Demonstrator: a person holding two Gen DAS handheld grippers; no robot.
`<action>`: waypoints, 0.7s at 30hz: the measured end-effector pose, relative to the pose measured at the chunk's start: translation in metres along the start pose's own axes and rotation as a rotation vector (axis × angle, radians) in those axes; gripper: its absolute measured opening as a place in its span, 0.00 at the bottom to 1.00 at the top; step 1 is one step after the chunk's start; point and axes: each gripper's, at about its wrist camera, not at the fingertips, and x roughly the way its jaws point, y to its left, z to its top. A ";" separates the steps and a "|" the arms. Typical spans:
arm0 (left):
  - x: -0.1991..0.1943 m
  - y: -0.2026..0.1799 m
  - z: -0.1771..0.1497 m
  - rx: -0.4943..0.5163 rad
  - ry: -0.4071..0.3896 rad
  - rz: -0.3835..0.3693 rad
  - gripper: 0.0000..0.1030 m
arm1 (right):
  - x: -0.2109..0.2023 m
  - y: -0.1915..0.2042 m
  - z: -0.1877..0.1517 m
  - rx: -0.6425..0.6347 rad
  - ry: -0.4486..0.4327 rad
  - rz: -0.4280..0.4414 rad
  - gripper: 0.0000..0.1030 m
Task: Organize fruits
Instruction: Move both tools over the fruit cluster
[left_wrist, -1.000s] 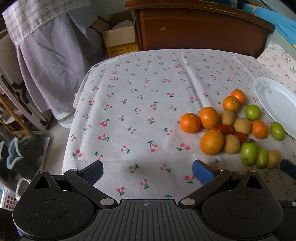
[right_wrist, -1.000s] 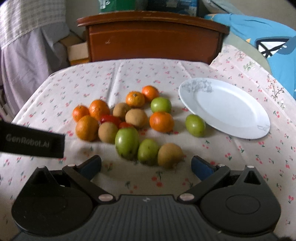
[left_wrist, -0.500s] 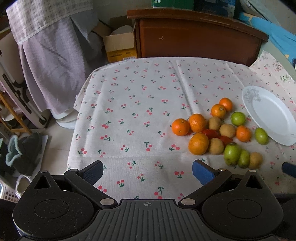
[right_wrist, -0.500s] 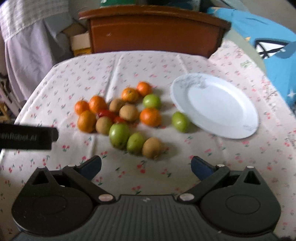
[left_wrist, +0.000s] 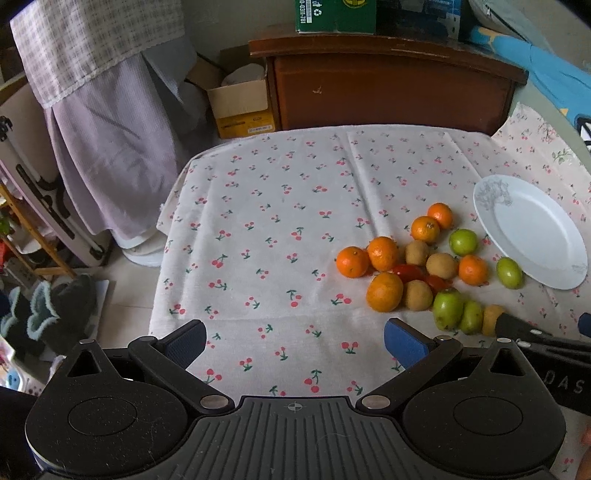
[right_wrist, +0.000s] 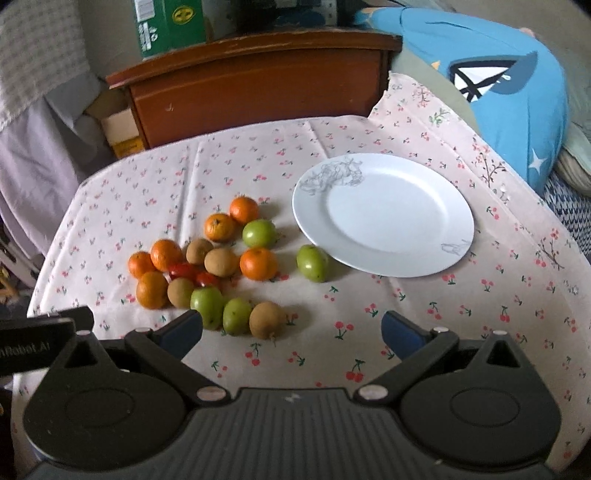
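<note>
A loose cluster of fruit lies on the cherry-print tablecloth: several oranges, several green fruits, several brown kiwis and two small red tomatoes. An empty white plate sits just right of the cluster. My left gripper hangs open over bare cloth, left of and nearer than the fruit. My right gripper is open above the near cloth, its left finger beside the nearest green fruit. Neither gripper holds anything.
A dark wooden headboard with a green box on top stands behind the table. A cardboard box and hanging lilac cloth are at left. Blue bedding lies at right. The table's left edge drops to cluttered floor.
Both grippers have pulled back and risen, so the fruit and plate look smaller and more of the room shows. Both stay open. No fruit has moved.
</note>
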 end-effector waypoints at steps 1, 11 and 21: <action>0.000 0.000 0.000 0.002 0.002 0.005 1.00 | 0.000 0.000 0.001 0.001 0.000 0.000 0.99; 0.005 -0.001 -0.002 0.000 0.032 0.018 1.00 | -0.001 0.006 0.002 -0.026 0.018 -0.022 0.99; 0.008 -0.003 -0.003 -0.003 0.047 0.021 1.00 | 0.004 0.003 0.003 0.010 0.061 -0.032 0.99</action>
